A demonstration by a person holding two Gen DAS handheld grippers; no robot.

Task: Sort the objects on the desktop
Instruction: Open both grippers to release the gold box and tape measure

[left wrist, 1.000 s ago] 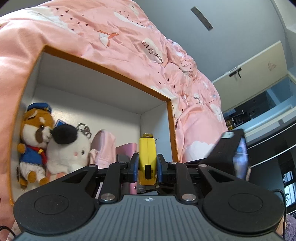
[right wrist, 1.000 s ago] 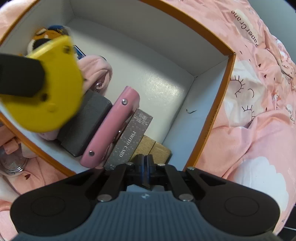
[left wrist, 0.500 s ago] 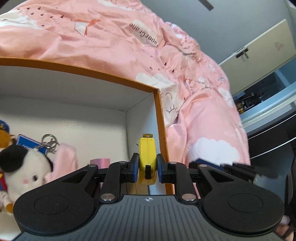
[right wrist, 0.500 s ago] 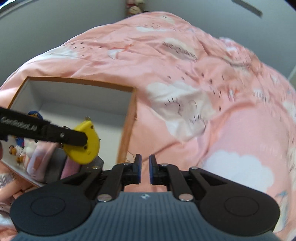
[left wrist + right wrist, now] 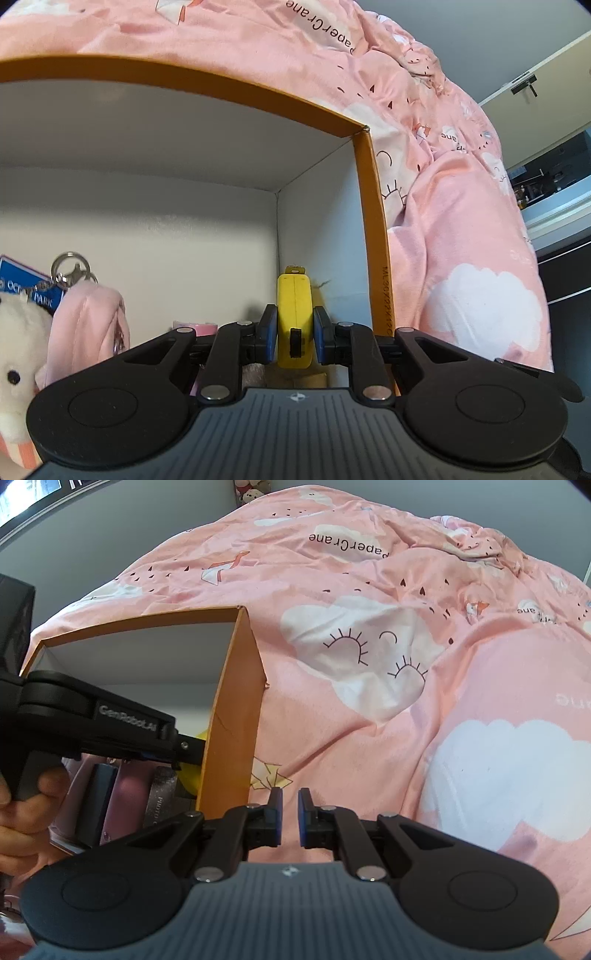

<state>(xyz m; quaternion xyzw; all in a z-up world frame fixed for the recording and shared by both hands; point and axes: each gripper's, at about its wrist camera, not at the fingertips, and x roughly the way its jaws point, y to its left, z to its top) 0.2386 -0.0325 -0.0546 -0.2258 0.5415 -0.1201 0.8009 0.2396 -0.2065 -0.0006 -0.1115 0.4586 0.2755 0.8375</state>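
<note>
A yellow tape measure (image 5: 294, 314) sits upright between the blue pads of my left gripper (image 5: 294, 332), which is shut on it. It hangs inside the orange-rimmed white box (image 5: 369, 221), close to the box's right wall and far corner. In the right wrist view the left gripper (image 5: 184, 749) reaches into the box from the left, and only a sliver of the tape measure (image 5: 192, 779) shows behind the orange wall (image 5: 236, 709). My right gripper (image 5: 290, 808) is shut with nothing in it, outside the box over the pink duvet (image 5: 406, 701).
In the box's left part lie a white plush (image 5: 18, 332), a pink plush pouch (image 5: 88, 317) with a keyring and a blue tag (image 5: 22, 284). A dark block (image 5: 99, 797) and a photo card pack (image 5: 159, 801) stand near the front. A person's hand (image 5: 22, 812) holds the left gripper.
The left gripper has sunk deeper into the box with the tape measure, toward the right wall. The right gripper has swung out of the box to the right, over the duvet.
</note>
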